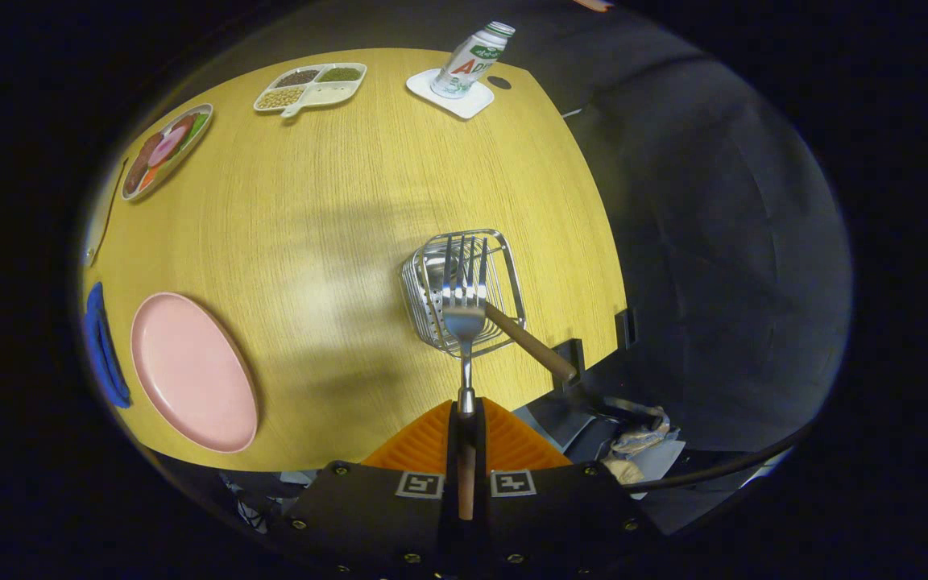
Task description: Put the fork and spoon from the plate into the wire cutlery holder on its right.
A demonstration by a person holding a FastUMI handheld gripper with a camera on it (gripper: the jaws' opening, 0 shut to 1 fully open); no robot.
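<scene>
— Between the two fingers, what does the gripper (466, 431) hold?

— It holds the fork (464, 310). Both fingers are pressed together on its handle, and the tines point away, out over the wire cutlery holder (504, 266).

— Where does that holder stand?

— On the wooden table (335, 225), just ahead of the fingers, close to the table's right edge. The fork's head hangs above the holder's open top.

— And the spoon?

— A brown wooden handle (532, 346) leans out of the holder toward the near right. Its head is hidden behind the wires and the fork, so whether it is the spoon cannot be told for certain.

— What of the plate?

— The pink plate (190, 370) lies well to the left of the holder, near the table's near edge, with nothing on it.

— Anything farther off?

— At the far side stand a divided tray (311, 87) with grains, a bottle (472, 60) on a white coaster (452, 101), and on the far left a dish of food (166, 149).
</scene>
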